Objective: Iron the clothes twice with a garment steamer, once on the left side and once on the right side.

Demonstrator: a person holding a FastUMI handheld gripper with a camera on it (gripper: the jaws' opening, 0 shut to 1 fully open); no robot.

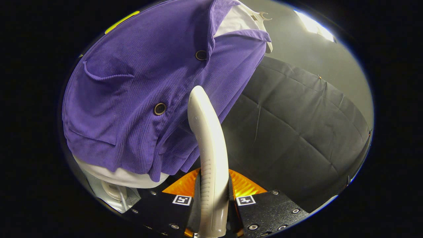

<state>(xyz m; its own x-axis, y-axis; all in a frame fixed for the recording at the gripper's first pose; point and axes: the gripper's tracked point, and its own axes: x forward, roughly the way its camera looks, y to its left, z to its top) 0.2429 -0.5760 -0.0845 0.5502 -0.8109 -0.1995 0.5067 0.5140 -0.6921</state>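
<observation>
Purple corduroy shirt (142,89) hangs on a pale hanger (261,16), the steamer's head against its lower front.

White plastic garment steamer (208,148) sits clamped by its ribbed handle between the fingers (213,198), both pressing its sides; it looks rigid, light and somewhat slick, so the ribbed grip seems the sound hold. The soft cloth should yield easily. Beyond hangs the black booth wall (297,125).

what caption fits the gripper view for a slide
Hand-held gripper shut on garment steamer handle, its head against a hanging purple shirt.
</observation>
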